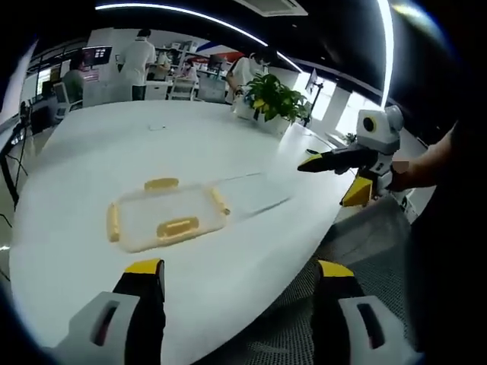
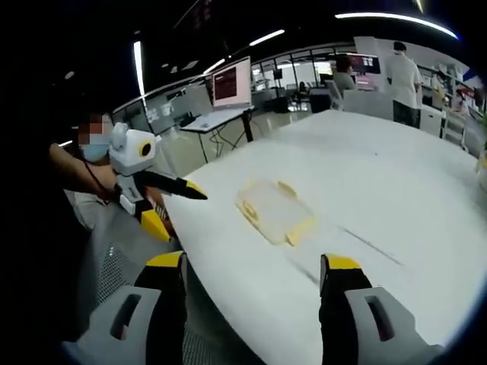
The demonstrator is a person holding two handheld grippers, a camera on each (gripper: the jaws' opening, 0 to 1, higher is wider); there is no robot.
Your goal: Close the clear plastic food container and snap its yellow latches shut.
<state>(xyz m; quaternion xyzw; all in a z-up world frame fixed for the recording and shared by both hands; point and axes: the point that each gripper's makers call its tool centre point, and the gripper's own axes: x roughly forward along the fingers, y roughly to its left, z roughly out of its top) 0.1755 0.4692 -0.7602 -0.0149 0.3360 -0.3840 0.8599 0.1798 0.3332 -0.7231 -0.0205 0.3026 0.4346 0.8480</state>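
Observation:
A clear plastic container (image 1: 167, 217) with yellow latches (image 1: 177, 226) on its sides lies flat on the white table (image 1: 114, 144). A faint clear flat piece (image 1: 255, 194), its outline barely visible, lies just to its right. My left gripper (image 1: 240, 270) hangs open near the table's front edge, short of the container, with nothing between its jaws. The right gripper (image 1: 307, 164) reaches in from the right, above the table edge. In the right gripper view the container (image 2: 274, 209) sits ahead of my open, empty right gripper (image 2: 253, 262), and the left gripper (image 2: 199, 195) points in from the left.
A potted plant (image 1: 274, 103) stands at the table's far side. People, desks and screens fill the room behind. A grey mesh chair (image 1: 365, 236) sits by the table's near edge. A laptop on a desk (image 2: 230, 82) stands beyond the table.

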